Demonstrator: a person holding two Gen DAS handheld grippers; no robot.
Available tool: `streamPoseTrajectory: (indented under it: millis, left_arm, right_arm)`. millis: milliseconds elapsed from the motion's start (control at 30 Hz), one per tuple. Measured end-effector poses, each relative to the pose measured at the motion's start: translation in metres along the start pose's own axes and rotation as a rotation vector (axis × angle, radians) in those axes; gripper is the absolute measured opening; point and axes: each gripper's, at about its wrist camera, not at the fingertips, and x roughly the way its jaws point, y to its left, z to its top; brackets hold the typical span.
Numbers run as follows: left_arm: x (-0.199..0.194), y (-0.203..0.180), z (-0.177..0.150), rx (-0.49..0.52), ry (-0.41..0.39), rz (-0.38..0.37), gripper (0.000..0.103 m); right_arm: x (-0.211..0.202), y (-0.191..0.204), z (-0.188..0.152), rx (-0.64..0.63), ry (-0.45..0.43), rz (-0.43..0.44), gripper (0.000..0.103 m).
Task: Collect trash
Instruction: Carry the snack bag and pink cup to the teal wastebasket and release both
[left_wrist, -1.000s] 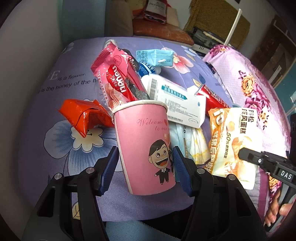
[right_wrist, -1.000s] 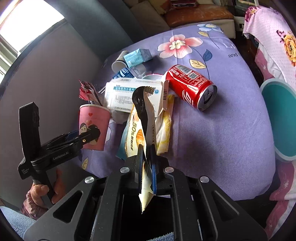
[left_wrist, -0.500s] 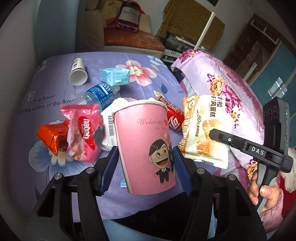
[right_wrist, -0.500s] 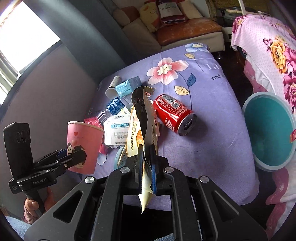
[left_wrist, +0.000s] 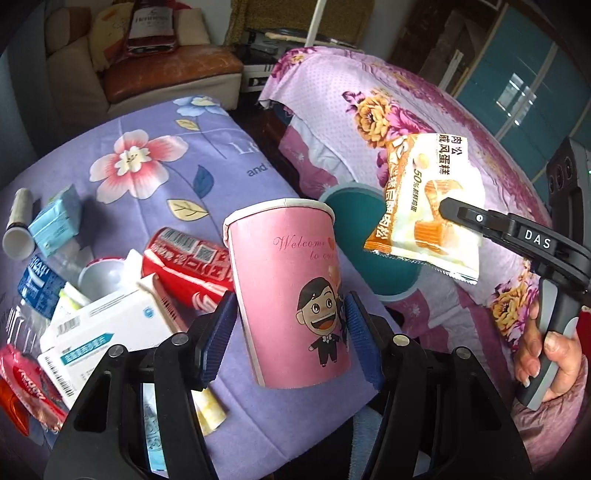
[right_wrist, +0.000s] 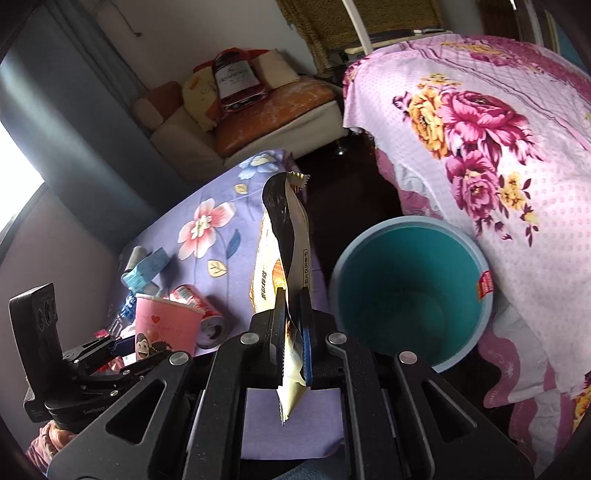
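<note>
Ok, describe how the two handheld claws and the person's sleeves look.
Both claws are black plastic with silver screws and ribbed blue pads. The left claw has a boxy black block on its grip; the right claw reads "DAS" in white on a grey handle. A mauve patterned sleeve covers that wrist.

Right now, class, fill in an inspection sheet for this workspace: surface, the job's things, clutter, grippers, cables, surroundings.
Surface: purple floral cloth.
Job's things: pink cup and snack wrapper both lifted; teal bin beside the surface, nothing seen inside it.
Clutter: red can, white box, blue carton, bottle.
Grippers: left gripper shut on the cup; right gripper shut on the wrapper.
Cables: nothing seen.
Surroundings: sofa, pink floral cover.
</note>
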Motion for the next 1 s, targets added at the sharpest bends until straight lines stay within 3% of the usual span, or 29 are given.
streamPoseTrajectory:
  millis: [200, 400, 467, 533, 700, 800, 833, 867, 1000]
  left_arm:
    - [0.051, -0.050, 0.032, 0.096, 0.062, -0.026, 0.061]
    - [0.101, -0.080, 0.047, 0.117, 0.139, -0.040, 0.063]
    - [0.112, -0.085, 0.051, 0.121, 0.155, -0.042, 0.068]
    - [0.115, -0.086, 0.051, 0.128, 0.148, -0.025, 0.085]
    - [0.112, -0.081, 0.051, 0.114, 0.136, -0.001, 0.089]
    - [0.106, -0.075, 0.051, 0.099, 0.128, 0.001, 0.089]
    - [0.104, -0.073, 0.051, 0.096, 0.126, -0.001, 0.089]
    - [0.101, -0.071, 0.050, 0.094, 0.123, 0.000, 0.090]
    - [0.087, -0.062, 0.045, 0.089, 0.106, 0.002, 0.092]
  right_arm:
    - [0.014, -0.069, 0.003, 0.079, 0.010, -0.104, 0.007]
    - [0.032, -0.103, -0.005, 0.115, 0.063, -0.146, 0.007]
    - [0.039, -0.110, -0.007, 0.123, 0.082, -0.147, 0.007]
    - [0.043, -0.116, -0.008, 0.129, 0.094, -0.147, 0.007]
    - [0.053, -0.120, -0.009, 0.137, 0.119, -0.134, 0.012]
    - [0.054, -0.118, -0.008, 0.140, 0.120, -0.134, 0.024]
    - [0.053, -0.117, -0.009, 0.138, 0.118, -0.137, 0.041]
    - [0.051, -0.115, -0.009, 0.132, 0.112, -0.144, 0.051]
    - [0.044, -0.108, -0.008, 0.110, 0.110, -0.170, 0.067]
